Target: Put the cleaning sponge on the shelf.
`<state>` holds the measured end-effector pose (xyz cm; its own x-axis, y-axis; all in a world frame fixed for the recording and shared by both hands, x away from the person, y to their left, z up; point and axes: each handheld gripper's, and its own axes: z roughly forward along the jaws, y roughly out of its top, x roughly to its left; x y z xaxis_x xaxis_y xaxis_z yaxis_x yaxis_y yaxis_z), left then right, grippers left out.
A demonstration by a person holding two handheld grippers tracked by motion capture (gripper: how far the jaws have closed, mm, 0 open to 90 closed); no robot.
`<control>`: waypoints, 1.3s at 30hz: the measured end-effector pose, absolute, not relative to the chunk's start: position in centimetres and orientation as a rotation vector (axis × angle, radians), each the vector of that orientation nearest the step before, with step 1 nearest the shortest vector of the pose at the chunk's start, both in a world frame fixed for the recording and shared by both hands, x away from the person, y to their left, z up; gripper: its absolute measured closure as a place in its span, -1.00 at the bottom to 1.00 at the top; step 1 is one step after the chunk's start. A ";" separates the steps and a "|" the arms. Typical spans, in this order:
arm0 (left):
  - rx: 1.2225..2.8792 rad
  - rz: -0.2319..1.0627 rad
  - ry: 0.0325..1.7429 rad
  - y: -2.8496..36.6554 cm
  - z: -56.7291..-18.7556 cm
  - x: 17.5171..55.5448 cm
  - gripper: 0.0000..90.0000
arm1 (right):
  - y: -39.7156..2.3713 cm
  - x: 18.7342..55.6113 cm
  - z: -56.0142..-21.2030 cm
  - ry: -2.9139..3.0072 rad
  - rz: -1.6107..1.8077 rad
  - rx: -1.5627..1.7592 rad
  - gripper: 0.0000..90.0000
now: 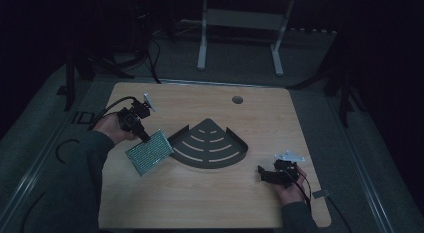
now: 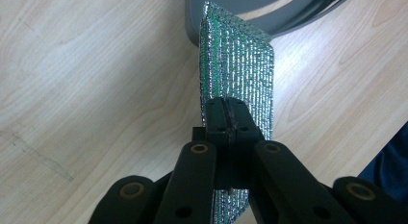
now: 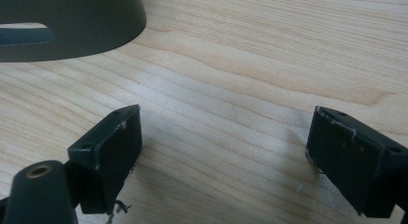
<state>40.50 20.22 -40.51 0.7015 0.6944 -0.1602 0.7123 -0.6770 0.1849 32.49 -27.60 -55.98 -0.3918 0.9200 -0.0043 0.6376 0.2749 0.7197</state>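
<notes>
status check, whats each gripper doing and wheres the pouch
Left gripper shut on glittery green pouch, lifted beside grey corner shelf. Right gripper open, empty, low over table. Nothing blocking.

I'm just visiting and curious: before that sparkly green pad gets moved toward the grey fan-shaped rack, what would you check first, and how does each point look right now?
1. Left gripper shut on the green pad: ok.
2. Pad lifted off the table: cannot tell; it hangs tilted.
3. Grey rack lying flat, nothing in it: ok.
4. Pad apart from the rack: cannot tell; its corner sits right at the rack's edge.
5. Right gripper open, holding nothing, away from the rack: ok.
</notes>
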 end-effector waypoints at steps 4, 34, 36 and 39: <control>2.680 -0.106 1.119 19.8 -40.2 40.9 1.00 | -27.6 32.5 -56.0 2.129 0.900 1.403 -0.73; 2.690 -0.056 1.060 14.6 -39.0 43.7 1.00 | -27.6 32.5 -56.0 2.130 0.903 1.402 -0.74; 2.692 -0.053 1.057 14.2 -38.9 43.9 1.00 | -27.6 32.5 -56.0 2.130 0.903 1.403 -0.74; 2.697 -0.056 1.052 13.8 -38.7 44.2 1.00 | -27.6 32.5 -56.0 2.130 0.903 1.400 -0.74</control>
<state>44.19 13.76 -38.74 0.7393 0.6619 -0.1239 0.6713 -0.7100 0.2128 32.51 -27.62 -55.99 -0.3952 0.9186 -0.0043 0.6355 0.2767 0.7208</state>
